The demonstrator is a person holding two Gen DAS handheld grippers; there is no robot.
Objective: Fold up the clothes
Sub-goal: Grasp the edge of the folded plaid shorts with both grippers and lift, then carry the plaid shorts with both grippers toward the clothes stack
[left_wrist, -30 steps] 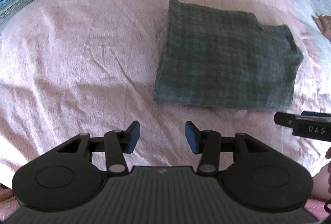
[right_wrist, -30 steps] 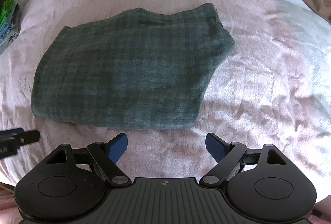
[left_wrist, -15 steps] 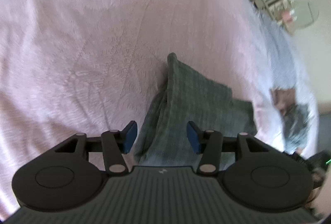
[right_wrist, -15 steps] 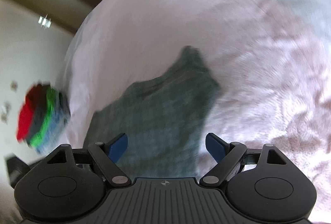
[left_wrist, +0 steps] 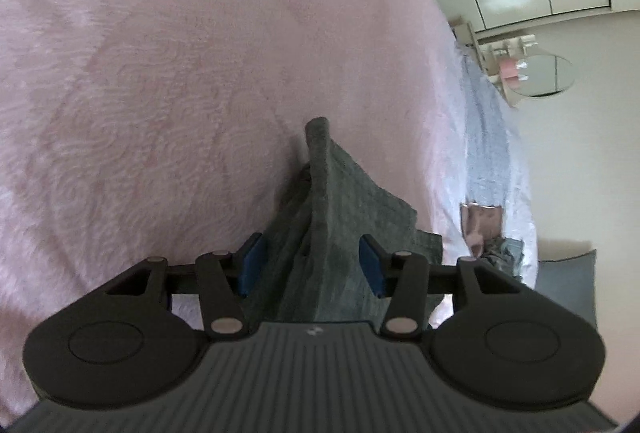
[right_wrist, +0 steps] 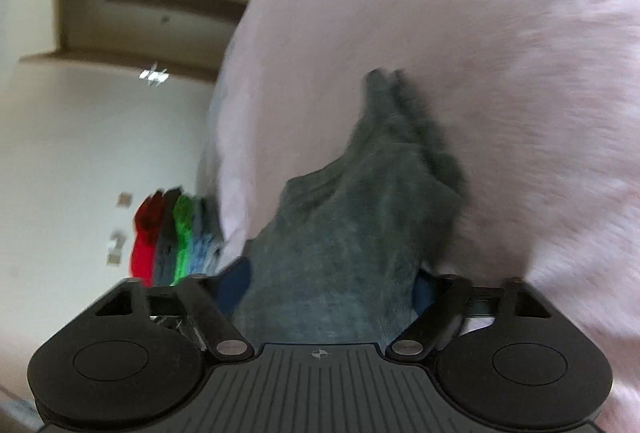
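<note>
Straddling folded grey garment (left_wrist: 340, 217) on pink bedspread (left_wrist: 160, 73): left gripper (left_wrist: 310, 265), right gripper (right_wrist: 332, 285); fingers wide.

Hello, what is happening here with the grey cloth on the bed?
A person is folding clothes with two handheld grippers. The folded grey checked garment lies on the pink bedspread. The left gripper and the right gripper are each at one end of it, with cloth between their open fingers. Neither has closed on it yet. A stack of folded clothes sits at the bed's edge.
</note>
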